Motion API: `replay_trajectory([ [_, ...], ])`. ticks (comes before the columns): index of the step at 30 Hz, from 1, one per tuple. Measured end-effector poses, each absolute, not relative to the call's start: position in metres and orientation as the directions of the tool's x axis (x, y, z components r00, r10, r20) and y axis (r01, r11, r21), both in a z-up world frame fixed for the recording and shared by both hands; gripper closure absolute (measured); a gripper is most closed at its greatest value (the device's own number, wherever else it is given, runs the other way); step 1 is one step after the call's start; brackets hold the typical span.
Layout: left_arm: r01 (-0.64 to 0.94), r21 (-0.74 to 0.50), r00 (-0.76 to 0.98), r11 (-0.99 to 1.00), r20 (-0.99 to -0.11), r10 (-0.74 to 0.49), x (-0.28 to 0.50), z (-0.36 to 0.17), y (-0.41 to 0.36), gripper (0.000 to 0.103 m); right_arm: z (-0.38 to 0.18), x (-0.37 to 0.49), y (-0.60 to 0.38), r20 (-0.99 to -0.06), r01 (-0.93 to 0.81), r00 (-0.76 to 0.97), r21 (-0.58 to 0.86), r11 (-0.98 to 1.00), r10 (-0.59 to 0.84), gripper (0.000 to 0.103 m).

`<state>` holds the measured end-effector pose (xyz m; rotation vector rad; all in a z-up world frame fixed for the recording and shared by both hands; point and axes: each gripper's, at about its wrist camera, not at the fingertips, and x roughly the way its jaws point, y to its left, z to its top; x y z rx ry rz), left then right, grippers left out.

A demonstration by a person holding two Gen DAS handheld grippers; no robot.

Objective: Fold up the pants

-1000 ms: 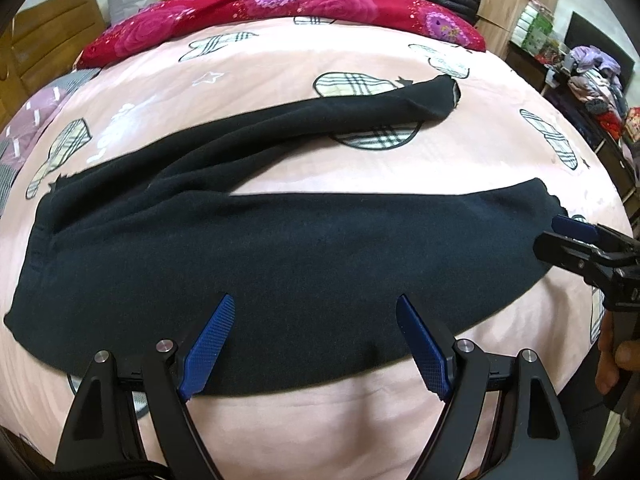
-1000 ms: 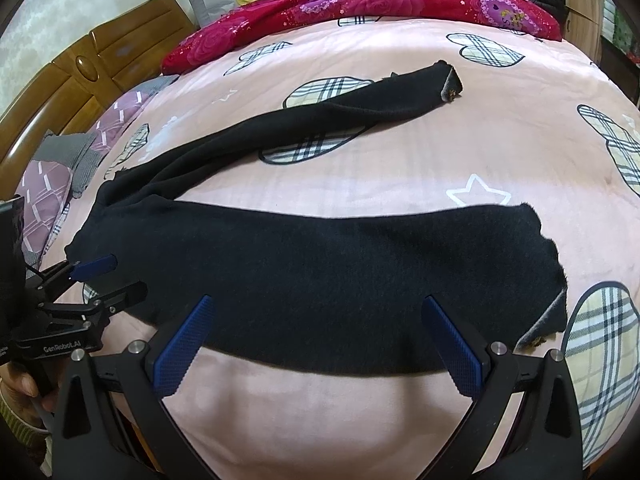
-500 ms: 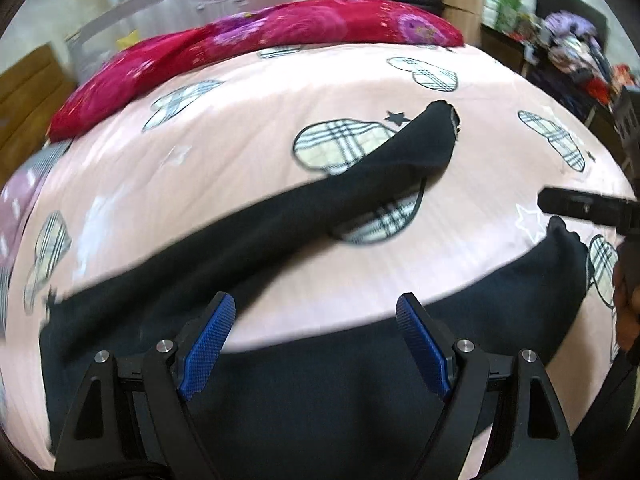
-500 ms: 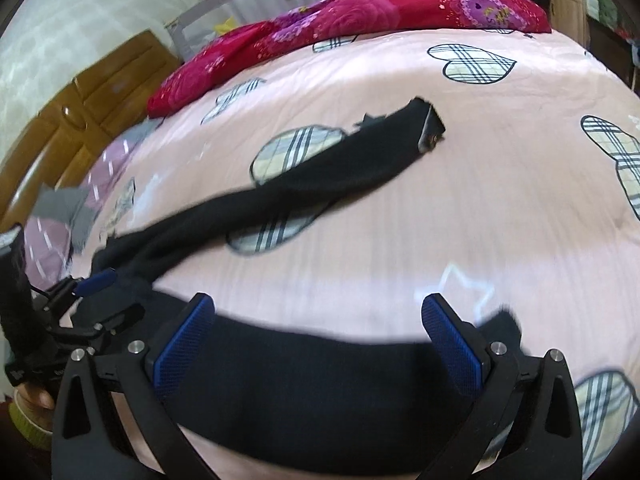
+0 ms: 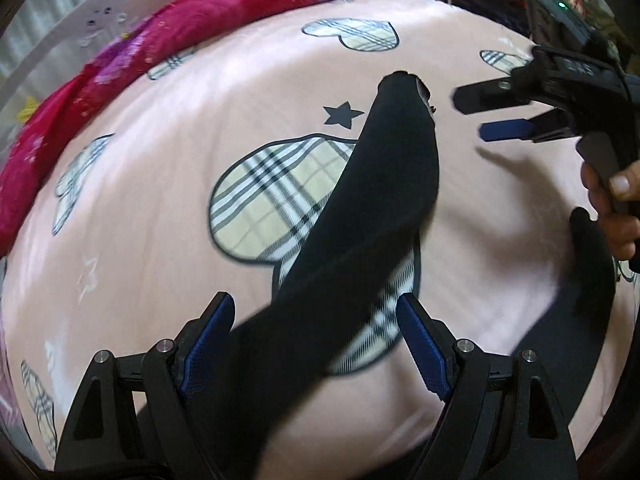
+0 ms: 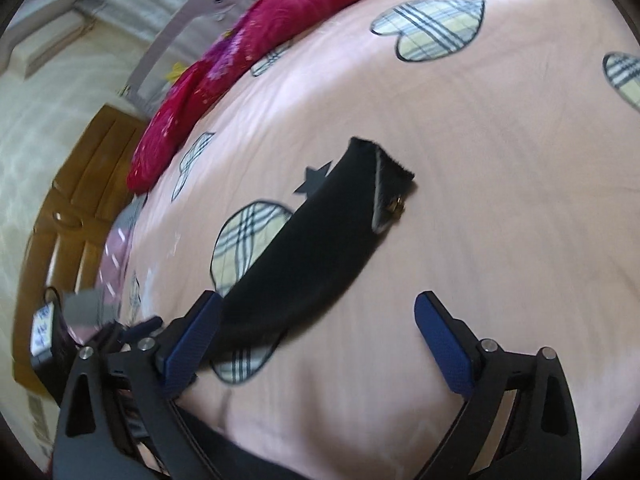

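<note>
The bed (image 5: 160, 216), under a pink sheet printed with plaid hearts, fills both views, with a red floral quilt (image 5: 168, 36) bunched along its far edge from ten to twelve o'clock. On the sheet lie the black pants (image 5: 360, 240): in the left wrist view one leg runs from six o'clock up to its cuff (image 5: 404, 84) near one o'clock, crossing a plaid heart, and a second dark part lies at four o'clock. The legs are apart, so I judge the fold is at its first step, bringing one leg onto the other.

The left tool (image 5: 316, 348) hovers with its blue pads spread wide, the leg passing between them but not pinched. The right tool (image 6: 316, 340) is likewise spread and holds nothing; in the left view it sits at two o'clock (image 5: 472, 116), just beside the cuff, with the person's hand (image 5: 616, 208) on its grip.

Next, the right tool probably needs to drop onto the cuff and pinch both layers, while the left takes the leg lower down, so the leg can be lifted across without twisting. The small metal snap (image 6: 396, 206) at the cuff should stay clear of the pads.
</note>
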<state>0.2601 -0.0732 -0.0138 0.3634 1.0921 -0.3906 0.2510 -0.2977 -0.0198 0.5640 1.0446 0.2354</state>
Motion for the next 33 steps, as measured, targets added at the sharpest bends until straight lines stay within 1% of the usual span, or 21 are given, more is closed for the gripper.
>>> replay_trajectory([
  [3,0.493,0.104,0.380,0.864,-0.919,-0.106,0.274,-0.027,-0.079,0.020,-0.032,0.270,-0.305,-0.759,0.121,0.480,0.554,0.824,0.440,0.020],
  [4,0.498,0.104,0.374,0.861,-0.921,-0.106,0.277,-0.030,-0.080,0.020,-0.037,0.274,-0.307,-0.762,0.140,0.472,0.561,0.816,0.443,0.026],
  [6,0.510,0.079,0.353,0.857,-0.927,-0.125,0.280,-0.036,-0.082,0.025,-0.048,0.284,-0.312,-0.754,0.164,0.466,0.588,0.792,0.463,0.031],
  [7,0.516,0.064,0.341,0.854,-0.930,-0.136,0.280,-0.039,-0.082,0.031,-0.051,0.287,-0.314,-0.749,0.168,0.471,0.595,0.786,0.466,0.037],
  [8,0.518,0.059,0.337,0.853,-0.931,-0.140,0.278,-0.040,-0.083,0.036,-0.053,0.289,-0.316,-0.744,0.171,0.476,0.602,0.780,0.469,0.051],
  [9,0.520,0.058,0.333,0.852,-0.932,-0.140,0.277,-0.043,-0.083,0.038,-0.054,0.291,-0.317,-0.741,0.174,0.478,0.606,0.777,0.471,0.060],
  [10,0.526,0.062,0.331,0.848,-0.934,-0.136,0.274,-0.046,-0.085,0.042,-0.056,0.293,-0.317,-0.739,0.176,0.474,0.613,0.771,0.479,0.074],
  [11,0.535,0.074,0.329,0.841,-0.936,-0.127,0.271,-0.049,-0.087,0.050,-0.057,0.293,-0.317,-0.728,0.171,0.470,0.630,0.758,0.499,0.082],
  [12,0.542,0.082,0.331,0.836,-0.936,-0.122,0.269,-0.050,-0.088,0.054,-0.057,0.294,-0.317,-0.720,0.162,0.472,0.638,0.753,0.509,0.088],
  [13,0.543,0.088,0.337,0.835,-0.934,-0.121,0.267,-0.050,-0.088,0.065,-0.055,0.292,-0.315,-0.721,0.152,0.474,0.632,0.760,0.505,0.095],
  [14,0.541,0.092,0.344,0.836,-0.931,-0.120,0.265,-0.048,-0.087,0.077,-0.050,0.288,-0.312,-0.723,0.135,0.482,0.619,0.774,0.494,0.096],
  [16,0.531,0.073,0.355,0.844,-0.924,-0.144,0.261,-0.041,-0.080,0.088,-0.038,0.278,-0.308,-0.709,0.107,0.505,0.618,0.779,0.492,0.096],
  [17,0.523,0.048,0.361,0.851,-0.917,-0.170,0.258,-0.034,-0.074,0.089,-0.032,0.273,-0.308,-0.699,0.098,0.515,0.624,0.776,0.497,0.096],
  [20,0.513,-0.001,0.378,0.858,-0.897,-0.227,0.239,-0.014,-0.066,0.090,-0.008,0.251,-0.304,-0.660,0.058,0.541,0.648,0.760,0.522,0.097],
  [26,0.510,-0.041,0.421,0.859,-0.859,-0.291,0.184,0.017,-0.067,0.090,0.035,0.189,-0.306,-0.603,-0.008,0.574,0.672,0.740,0.554,0.097],
  [29,0.510,-0.061,0.429,0.858,-0.847,-0.315,0.151,0.025,-0.072,0.090,0.043,0.160,-0.308,-0.610,-0.006,0.572,0.666,0.746,0.548,0.097],
  [33,0.518,-0.065,0.425,0.853,-0.846,-0.323,0.114,0.021,-0.080,0.089,0.038,0.121,-0.314,-0.630,0.022,0.569,0.653,0.757,0.528,0.097],
])
